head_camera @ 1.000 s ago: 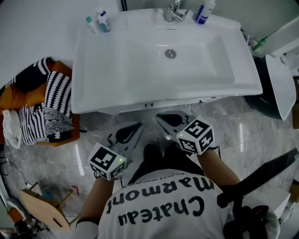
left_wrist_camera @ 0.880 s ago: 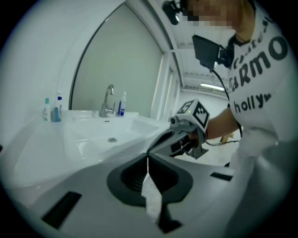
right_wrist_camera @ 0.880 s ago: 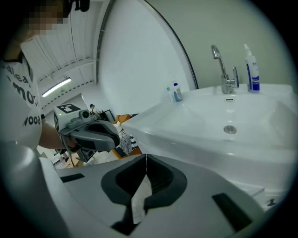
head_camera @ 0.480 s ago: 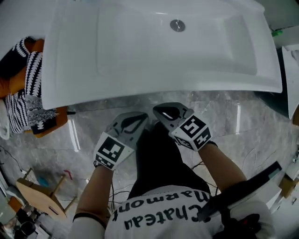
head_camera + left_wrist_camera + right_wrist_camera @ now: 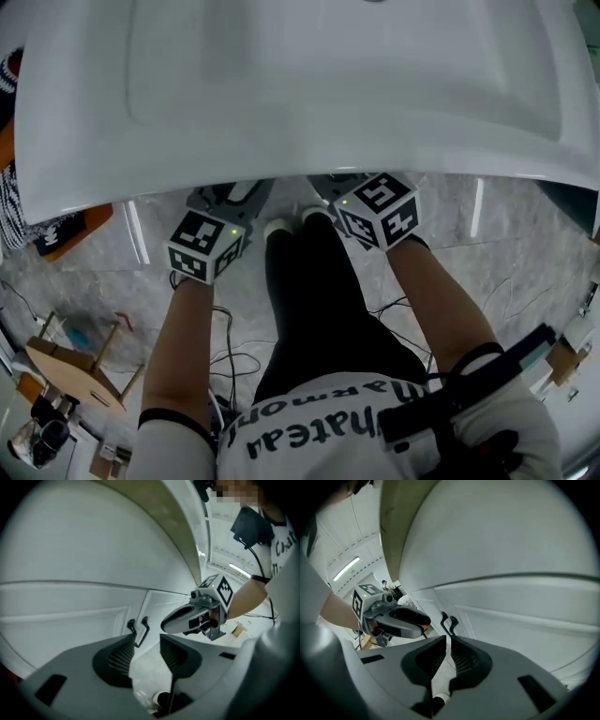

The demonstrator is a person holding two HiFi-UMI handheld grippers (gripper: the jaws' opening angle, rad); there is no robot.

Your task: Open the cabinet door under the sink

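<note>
As both tongs sit low under the front rim of the sink (image 5: 300,103) and aim at the cabinet doors (image 5: 65,625) below it, the step in hand reads as the reach for a handle. Both doors look shut. The left tongs (image 5: 143,641) have just been opening and stand released, with nothing between them. The two dark handles (image 5: 138,630) sit side by side just beyond their gap, near but apart. The right tongs (image 5: 446,641), just to the right, are clenched almost tip to tip on nothing and face the same pair. Next, I judge, the left tongs must go forward until one handle sits between the pads. They then clench on it and pull back toward the person so the door swings out.
</note>
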